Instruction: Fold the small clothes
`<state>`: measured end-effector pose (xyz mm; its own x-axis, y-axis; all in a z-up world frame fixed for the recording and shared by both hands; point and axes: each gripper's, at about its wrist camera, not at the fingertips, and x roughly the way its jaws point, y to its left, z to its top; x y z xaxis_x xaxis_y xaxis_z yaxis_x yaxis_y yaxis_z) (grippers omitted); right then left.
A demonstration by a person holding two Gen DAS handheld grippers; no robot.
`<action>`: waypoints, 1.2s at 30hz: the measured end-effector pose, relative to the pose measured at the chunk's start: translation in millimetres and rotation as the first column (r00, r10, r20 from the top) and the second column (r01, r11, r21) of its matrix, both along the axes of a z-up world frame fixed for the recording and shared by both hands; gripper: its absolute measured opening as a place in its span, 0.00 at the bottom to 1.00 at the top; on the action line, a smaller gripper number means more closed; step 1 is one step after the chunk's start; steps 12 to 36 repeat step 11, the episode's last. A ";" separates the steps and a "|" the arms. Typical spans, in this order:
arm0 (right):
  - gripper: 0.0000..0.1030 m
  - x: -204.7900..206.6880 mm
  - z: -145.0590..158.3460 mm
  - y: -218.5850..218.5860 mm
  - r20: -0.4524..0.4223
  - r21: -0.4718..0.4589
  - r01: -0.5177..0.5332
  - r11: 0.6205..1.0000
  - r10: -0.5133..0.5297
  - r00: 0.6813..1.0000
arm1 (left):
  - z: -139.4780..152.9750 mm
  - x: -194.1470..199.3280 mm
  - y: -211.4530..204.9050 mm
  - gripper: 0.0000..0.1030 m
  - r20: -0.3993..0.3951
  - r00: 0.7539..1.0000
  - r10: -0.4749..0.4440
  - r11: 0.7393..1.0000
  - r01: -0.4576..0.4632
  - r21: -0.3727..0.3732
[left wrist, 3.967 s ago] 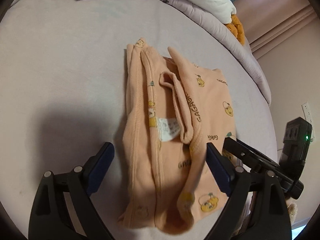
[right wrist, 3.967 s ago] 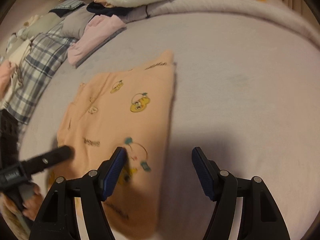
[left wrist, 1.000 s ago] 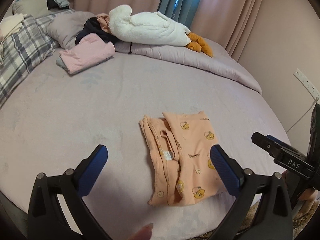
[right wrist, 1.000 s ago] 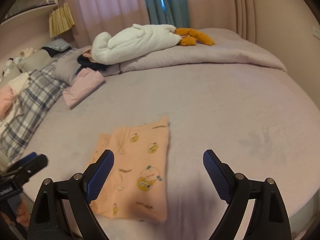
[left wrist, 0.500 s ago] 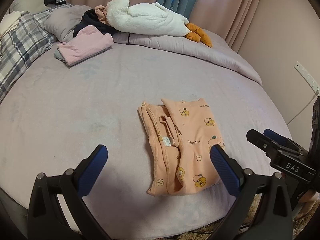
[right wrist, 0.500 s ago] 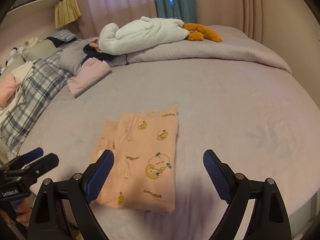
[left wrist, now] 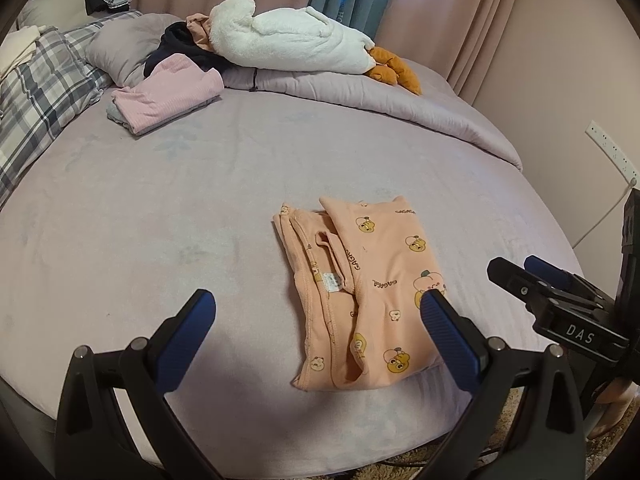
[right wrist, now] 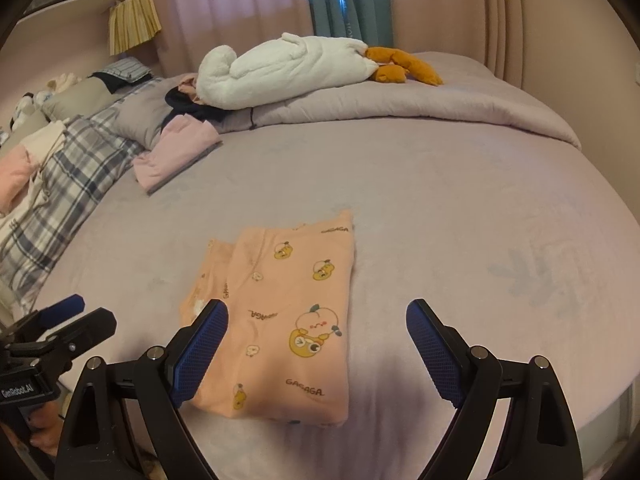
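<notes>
Looking along my left claw: blue pads spread wide, nothing between them, held above the near edge of the bed; peach garment folded flat on the lilac cover toward the near edge, right of centre, a white label showing on its left half, cartoon prints and "GAGAGA" lettering on its right half; my right claw at the bed's right edge, apart from the garment; pink folded clothes near the far left edge; white plush on the rolled duvet along the far edge; plaid bedding at the left edge.

Looking along my right claw: pads wide apart, gripping nothing; garment lying below and between them, nearer the left pad, printed side up; left claw at the near left edge, clear of the cloth; pink clothes, plush, duvet beyond.
</notes>
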<state>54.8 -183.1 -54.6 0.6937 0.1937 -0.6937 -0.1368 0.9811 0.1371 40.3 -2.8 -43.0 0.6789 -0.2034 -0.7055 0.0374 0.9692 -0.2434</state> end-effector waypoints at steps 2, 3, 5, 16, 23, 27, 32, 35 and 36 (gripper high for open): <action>0.88 -0.3 -0.3 0.8 -0.001 -0.003 0.001 1.000 -0.001 1.000 | 0.4 -0.3 0.0 0.99 0.000 1.000 -0.002 1.000 0.002 -0.004; 0.88 -0.6 -0.2 0.9 -0.001 -0.004 0.001 1.000 -0.001 1.000 | 0.8 -0.8 -0.1 0.99 0.001 1.000 -0.002 1.000 0.002 -0.003; 0.88 -0.5 -0.3 1.1 -0.001 -0.005 0.001 1.000 -0.001 1.000 | 1.4 -1.3 -0.6 0.99 0.003 1.000 -0.003 1.000 0.003 -0.001; 0.88 -0.7 0.1 4.3 0.000 -0.014 0.001 1.000 -0.001 1.000 | 2.1 -1.8 -0.9 0.99 0.001 1.000 0.002 1.000 -0.002 0.004; 0.88 -0.7 0.1 4.3 0.000 -0.014 0.001 1.000 -0.001 1.000 | 2.1 -1.8 -0.9 0.99 0.001 1.000 0.002 1.000 -0.002 0.004; 0.88 -0.7 0.1 4.3 0.000 -0.014 0.001 1.000 -0.001 1.000 | 2.1 -1.8 -0.9 0.99 0.001 1.000 0.002 1.000 -0.002 0.004; 0.88 -0.7 0.1 4.3 0.000 -0.014 0.001 1.000 -0.001 1.000 | 2.1 -1.8 -0.9 0.99 0.001 1.000 0.002 1.000 -0.002 0.004; 0.88 -0.7 0.1 4.3 0.000 -0.014 0.001 1.000 -0.001 1.000 | 2.1 -1.8 -0.9 0.99 0.001 1.000 0.002 1.000 -0.002 0.004; 0.88 -0.7 0.1 4.3 0.000 -0.014 0.001 1.000 -0.001 1.000 | 2.1 -1.8 -0.9 0.99 0.001 1.000 0.002 1.000 -0.002 0.004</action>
